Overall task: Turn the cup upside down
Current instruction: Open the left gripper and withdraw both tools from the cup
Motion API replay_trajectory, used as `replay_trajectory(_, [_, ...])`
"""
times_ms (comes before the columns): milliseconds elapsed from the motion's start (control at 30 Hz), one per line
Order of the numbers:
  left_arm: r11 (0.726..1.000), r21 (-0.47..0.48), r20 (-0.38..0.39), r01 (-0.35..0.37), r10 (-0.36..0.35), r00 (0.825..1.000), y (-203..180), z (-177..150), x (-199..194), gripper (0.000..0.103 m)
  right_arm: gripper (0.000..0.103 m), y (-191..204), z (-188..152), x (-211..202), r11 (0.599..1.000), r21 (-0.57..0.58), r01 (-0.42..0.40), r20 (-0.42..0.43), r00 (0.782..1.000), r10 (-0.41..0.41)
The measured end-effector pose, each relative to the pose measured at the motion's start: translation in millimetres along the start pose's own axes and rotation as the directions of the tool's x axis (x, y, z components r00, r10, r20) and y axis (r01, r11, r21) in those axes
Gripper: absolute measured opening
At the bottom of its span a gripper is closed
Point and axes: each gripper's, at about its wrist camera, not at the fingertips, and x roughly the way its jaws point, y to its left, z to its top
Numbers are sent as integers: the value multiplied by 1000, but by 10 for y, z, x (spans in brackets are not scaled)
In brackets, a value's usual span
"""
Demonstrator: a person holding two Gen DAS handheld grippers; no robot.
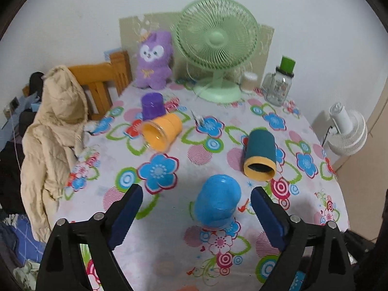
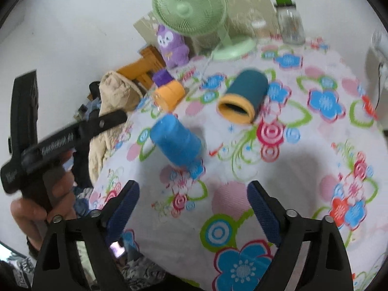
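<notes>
Left wrist view shows me the left gripper [image 1: 196,201] with its blue ribbed pads spread wide, holding nothing. Between them, a little ahead, the light blue plastic cup [image 1: 217,202] stands upside down on the flowered tablecloth [image 1: 169,247], base up, touching neither pad. The right gripper [image 2: 193,197] is also wide apart and empty above the cloth; the same blue cup [image 2: 176,143] is ahead and to the left of it. At the left edge of that view I see a hand [image 2: 43,201] gripping the black handle of the other tool.

Further away a dark teal cup with yellow rim [image 1: 260,156] lies on its side, mouth toward me. An orange plastic cup [image 1: 162,132] lies on its side too, just beside a purple cup [image 1: 152,106] standing inverted. Behind them stand a pale green table fan [image 1: 215,48], a purple plush toy [image 1: 153,60] and a glass jar with green lid [image 1: 278,84]. A beige padded jacket [image 1: 53,126] hangs over a wooden chair [image 1: 106,77].
</notes>
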Motion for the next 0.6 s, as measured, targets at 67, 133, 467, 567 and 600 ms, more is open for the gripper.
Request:
replay_trajectory(67, [1000, -5, 30, -5, 5, 1000, 48, -33, -98, 94, 96, 87, 47, -76, 999, -26, 30, 45, 999, -29])
replay_trajectory(133, [1000, -14, 63, -8, 9, 998, 109, -72, -206, 94, 96, 160, 82, -131, 998, -45, 48, 72, 996, -45])
replay_trajectory(467, [999, -37, 133, 8, -3, 991, 314, -281, -477, 98, 100, 470, 86, -179, 990, -105, 95, 120, 989, -83])
replay_trajectory(567, [999, -38, 136, 10, -5, 991, 343, -339, -503, 98, 100, 543, 70, -180, 988, -116, 101, 124, 988, -86])
replay_trajectory(600, [999, -38, 135, 9, -4, 991, 355, -351, -508, 98, 100, 562, 71, -179, 988, -118, 103, 127, 988, -87])
